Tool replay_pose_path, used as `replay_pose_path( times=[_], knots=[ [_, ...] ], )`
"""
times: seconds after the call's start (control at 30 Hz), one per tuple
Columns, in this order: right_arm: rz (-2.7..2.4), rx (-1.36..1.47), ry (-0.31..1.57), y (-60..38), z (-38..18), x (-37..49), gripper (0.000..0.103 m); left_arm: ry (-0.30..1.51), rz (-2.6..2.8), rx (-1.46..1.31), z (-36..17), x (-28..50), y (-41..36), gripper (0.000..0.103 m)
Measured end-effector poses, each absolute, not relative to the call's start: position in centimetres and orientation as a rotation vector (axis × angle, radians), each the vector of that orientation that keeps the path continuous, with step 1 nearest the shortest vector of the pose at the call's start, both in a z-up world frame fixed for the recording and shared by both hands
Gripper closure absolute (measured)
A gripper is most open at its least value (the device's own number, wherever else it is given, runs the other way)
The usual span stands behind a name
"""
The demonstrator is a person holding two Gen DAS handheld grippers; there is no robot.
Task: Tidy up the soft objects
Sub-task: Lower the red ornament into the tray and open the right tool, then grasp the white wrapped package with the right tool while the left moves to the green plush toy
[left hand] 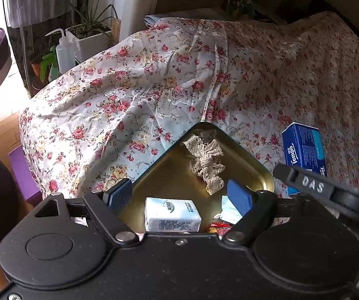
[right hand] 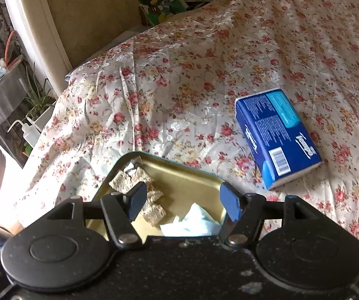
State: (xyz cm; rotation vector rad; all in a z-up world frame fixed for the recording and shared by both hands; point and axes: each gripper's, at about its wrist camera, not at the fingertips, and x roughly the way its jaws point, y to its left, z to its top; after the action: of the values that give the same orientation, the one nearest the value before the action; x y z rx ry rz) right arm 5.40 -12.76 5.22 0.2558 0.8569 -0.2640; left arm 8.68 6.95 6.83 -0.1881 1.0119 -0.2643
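Both tongs hang over the gold tin (left hand: 169, 175) on the flowered bed (left hand: 129, 87), jaws apart and holding nothing — left tongs (left hand: 179, 195), right tongs (right hand: 183, 203). Already inside lie a lace strip (left hand: 208, 162), a small white tissue pack (left hand: 172, 216) and a pale blue cloth (right hand: 194, 221). The blue tissue pack (right hand: 277, 137) lies well apart on the bedspread, to the tin's right — seemingly the last item out. Next, I judge, the right tongs should reach across, close on its narrow sides, and carry it to the tin

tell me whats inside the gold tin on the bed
Inside the tin: a crumpled beige lace strip, a small white tissue pack and a light blue packet. Something red and yellow peeks at the near edge; the left claw's body hides the rest.
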Motion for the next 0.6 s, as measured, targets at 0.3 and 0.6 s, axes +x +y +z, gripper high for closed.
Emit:
replay_pose_path(
  times=[0.3,0.6],
  knots=[
    [-0.288,0.263,0.864,-14.2,4.6,1.1,0.037,1.002,-0.292,-0.156,7.0,8.0,6.7,0.024],
    [-0.374,0.287,0.856,-17.7,3.8,-6.2,0.034,0.992,-0.372,-0.068,7.0,5.9,4.7,0.024]
  ],
)
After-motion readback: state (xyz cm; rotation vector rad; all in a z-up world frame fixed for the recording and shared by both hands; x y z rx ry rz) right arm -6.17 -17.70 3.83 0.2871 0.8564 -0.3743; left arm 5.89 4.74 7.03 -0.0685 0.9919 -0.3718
